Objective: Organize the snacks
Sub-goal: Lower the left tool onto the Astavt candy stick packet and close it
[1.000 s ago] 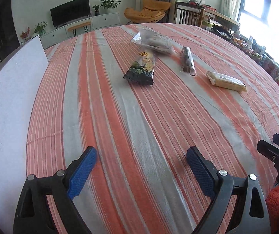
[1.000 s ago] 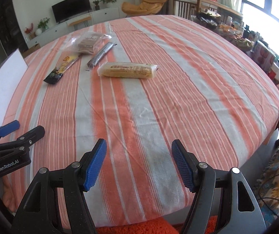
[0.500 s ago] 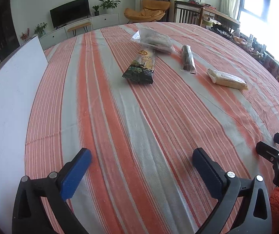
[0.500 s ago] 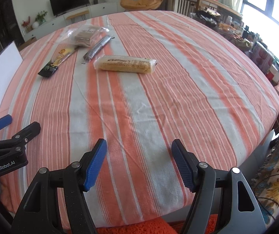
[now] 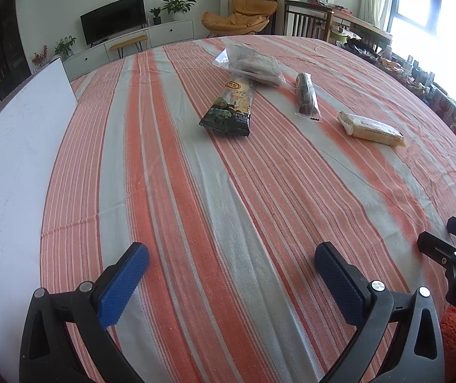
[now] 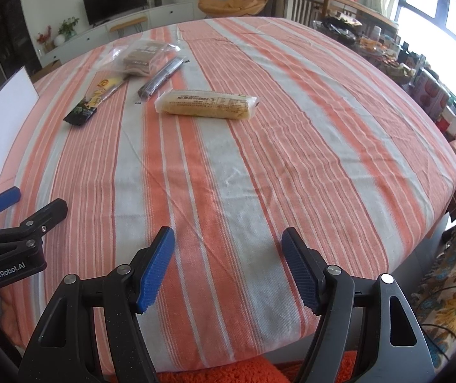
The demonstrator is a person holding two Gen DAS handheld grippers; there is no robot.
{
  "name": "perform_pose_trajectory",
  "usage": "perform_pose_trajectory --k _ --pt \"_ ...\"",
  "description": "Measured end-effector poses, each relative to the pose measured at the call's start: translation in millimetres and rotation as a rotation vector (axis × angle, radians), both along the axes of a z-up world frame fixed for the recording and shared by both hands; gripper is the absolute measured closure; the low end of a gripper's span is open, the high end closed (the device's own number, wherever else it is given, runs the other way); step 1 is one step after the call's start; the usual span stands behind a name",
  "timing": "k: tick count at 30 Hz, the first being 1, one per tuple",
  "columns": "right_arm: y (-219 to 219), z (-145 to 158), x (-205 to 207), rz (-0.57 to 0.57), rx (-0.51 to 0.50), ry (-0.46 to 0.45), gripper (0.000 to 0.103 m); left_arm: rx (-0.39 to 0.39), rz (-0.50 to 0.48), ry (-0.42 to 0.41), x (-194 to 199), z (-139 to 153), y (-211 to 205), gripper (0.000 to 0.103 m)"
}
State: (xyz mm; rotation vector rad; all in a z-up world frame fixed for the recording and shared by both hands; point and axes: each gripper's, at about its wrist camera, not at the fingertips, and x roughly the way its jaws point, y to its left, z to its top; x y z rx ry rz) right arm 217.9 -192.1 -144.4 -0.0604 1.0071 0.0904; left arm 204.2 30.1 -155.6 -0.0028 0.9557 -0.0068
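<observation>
Several snacks lie on the far part of a striped tablecloth [image 5: 215,210]. A dark green and yellow packet [image 5: 230,106] lies nearest the middle, with a clear bag of brown bars [image 5: 250,65] behind it. To their right lie a dark slim stick pack [image 5: 306,95] and a pale yellow biscuit pack [image 5: 370,128]. The biscuit pack [image 6: 205,104] is closest in the right wrist view. My left gripper [image 5: 231,257] hovers open over the near cloth, holding nothing. My right gripper [image 6: 228,242] is also open and holds nothing, near the table's front edge.
A white board [image 5: 11,159] lies along the left side of the table. The cloth [image 6: 291,146] drops off at the right edge. An orange fuzzy cushion [image 6: 228,373] sits below the front edge. Cluttered shelves [image 6: 413,73] stand at the right by the window.
My left gripper's jaws have spread wider apart. The right gripper and the snacks stay where they were.
</observation>
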Motion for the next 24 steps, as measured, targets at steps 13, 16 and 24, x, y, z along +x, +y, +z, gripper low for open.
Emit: perform_pose_trajectory --k 13,16,24 --pt "1 0 -1 0.006 0.003 0.001 0.029 -0.091 0.061 0.115 79 40 19 0.001" --pt "1 0 -1 0.008 0.003 0.001 0.028 -0.032 0.036 0.126 116 37 11 0.005" --pt "1 1 -1 0.010 0.004 0.000 0.028 0.004 0.029 0.168 160 12 7 0.022"
